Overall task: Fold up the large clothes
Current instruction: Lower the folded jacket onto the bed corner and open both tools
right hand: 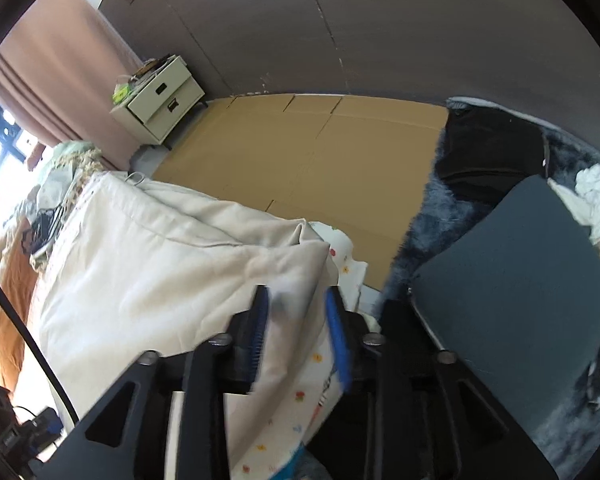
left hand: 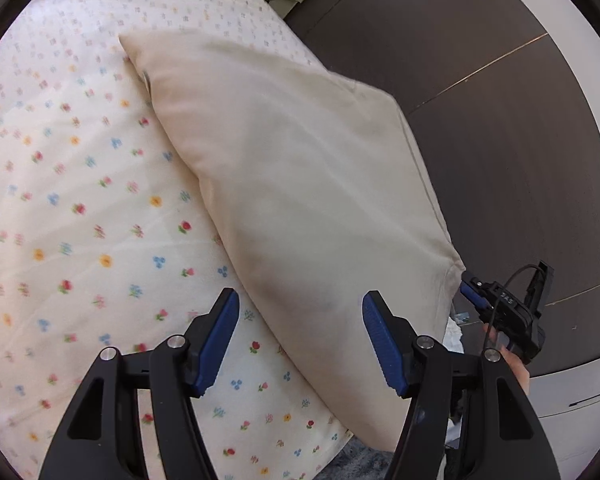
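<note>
Left wrist: left gripper (left hand: 300,336) jaws wide apart, empty, above cream garment (left hand: 300,184) lying on floral sheet (left hand: 80,220).
Right wrist: right gripper (right hand: 296,332) pinching garment corner. Risk: thin bite, corner may slip under tension.

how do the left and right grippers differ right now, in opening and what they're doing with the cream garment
The left gripper has its fingers spread wide and holds nothing, hovering over the cream garment. The right gripper has its fingers drawn closer, with a corner of the cream garment between them. The left sits above the folded panel's lower middle; the right is at its corner off the floral sheet. Both have black frames with blue pads.
</note>
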### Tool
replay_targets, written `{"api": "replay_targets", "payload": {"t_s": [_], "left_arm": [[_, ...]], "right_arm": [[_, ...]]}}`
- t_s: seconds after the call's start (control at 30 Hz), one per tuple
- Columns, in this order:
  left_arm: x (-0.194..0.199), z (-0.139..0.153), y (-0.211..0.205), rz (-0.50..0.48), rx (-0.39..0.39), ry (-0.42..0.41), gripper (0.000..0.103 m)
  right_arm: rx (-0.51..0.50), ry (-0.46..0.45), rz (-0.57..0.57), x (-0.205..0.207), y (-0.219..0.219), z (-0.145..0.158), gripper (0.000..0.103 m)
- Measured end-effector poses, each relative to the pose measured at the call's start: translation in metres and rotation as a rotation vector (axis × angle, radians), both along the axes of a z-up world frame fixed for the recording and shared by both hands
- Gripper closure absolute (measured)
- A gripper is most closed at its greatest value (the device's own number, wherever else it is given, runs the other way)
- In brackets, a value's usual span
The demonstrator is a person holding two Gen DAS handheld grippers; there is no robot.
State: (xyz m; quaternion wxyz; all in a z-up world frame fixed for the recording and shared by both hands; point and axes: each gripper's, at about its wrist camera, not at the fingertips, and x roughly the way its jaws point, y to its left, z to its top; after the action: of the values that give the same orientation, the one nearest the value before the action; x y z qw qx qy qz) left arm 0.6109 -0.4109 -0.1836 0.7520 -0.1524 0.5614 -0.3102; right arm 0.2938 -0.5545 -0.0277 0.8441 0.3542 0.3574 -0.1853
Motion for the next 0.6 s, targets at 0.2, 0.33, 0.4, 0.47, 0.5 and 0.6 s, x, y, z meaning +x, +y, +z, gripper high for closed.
{"api": "replay_targets", "payload": {"t_s": [0.2, 0.33, 0.4, 0.47, 0.5, 0.6], "left_arm": [[-0.022, 0.059, 0.034, 0.053, 0.013, -0.087, 0.032], [-0.044, 0.095, 0.065, 0.086, 0.007, -0.156, 0.004], [-0.051, 0.110, 0.075, 0.103, 0.008, -0.181, 0.002], [-0.058, 0.124, 0.081, 0.112, 0.005, -0.201, 0.002], [-0.062, 0.132, 0.087, 0.112, 0.006, -0.213, 0.001], [-0.076, 0.154, 0.105, 0.116, 0.028, -0.278, 0.000]], "right_arm": [[-0.041, -0.036, 0.054, -0.021, 0.029, 0.038, 0.025], [-0.099, -0.065, 0.074, -0.039, 0.052, 0.065, 0.000], [-0.131, -0.078, 0.074, -0.047, 0.064, 0.075, 0.000], [-0.153, -0.097, 0.083, -0.057, 0.076, 0.087, 0.000], [-0.157, -0.111, 0.092, -0.060, 0.083, 0.091, 0.000], [-0.173, -0.149, 0.122, -0.074, 0.103, 0.104, 0.000]]}}
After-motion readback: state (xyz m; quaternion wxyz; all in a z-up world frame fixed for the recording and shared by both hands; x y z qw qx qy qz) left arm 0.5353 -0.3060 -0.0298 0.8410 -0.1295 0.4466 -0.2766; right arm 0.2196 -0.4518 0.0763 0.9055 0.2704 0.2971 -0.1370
